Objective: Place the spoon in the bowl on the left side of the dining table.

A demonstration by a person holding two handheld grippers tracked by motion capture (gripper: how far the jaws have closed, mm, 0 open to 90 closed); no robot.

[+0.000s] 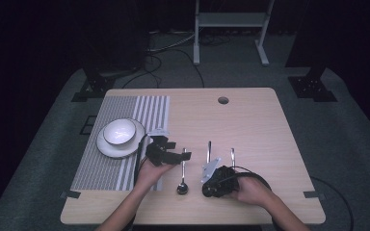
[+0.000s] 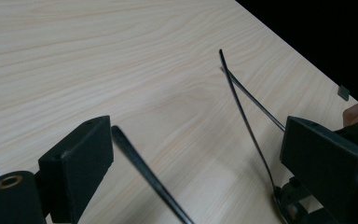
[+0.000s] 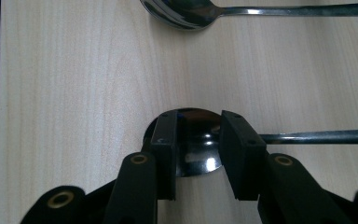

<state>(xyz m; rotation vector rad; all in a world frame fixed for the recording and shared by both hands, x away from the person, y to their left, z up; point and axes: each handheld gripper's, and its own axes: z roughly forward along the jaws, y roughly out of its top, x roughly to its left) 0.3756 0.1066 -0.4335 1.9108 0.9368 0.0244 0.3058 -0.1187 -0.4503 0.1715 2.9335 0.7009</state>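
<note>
Right gripper (image 3: 198,154): I see its fingers parted, one on each side of a spoon bowl (image 3: 200,149) lying on the tabletop (image 3: 74,70), not clamping it.
Second spoon (image 3: 191,11): lies beyond, apart.
Left gripper (image 2: 196,163): fingers wide apart above a dark handle (image 2: 144,172).
Bowl (image 1: 119,131): on a plate (image 1: 107,148), far left.
</note>
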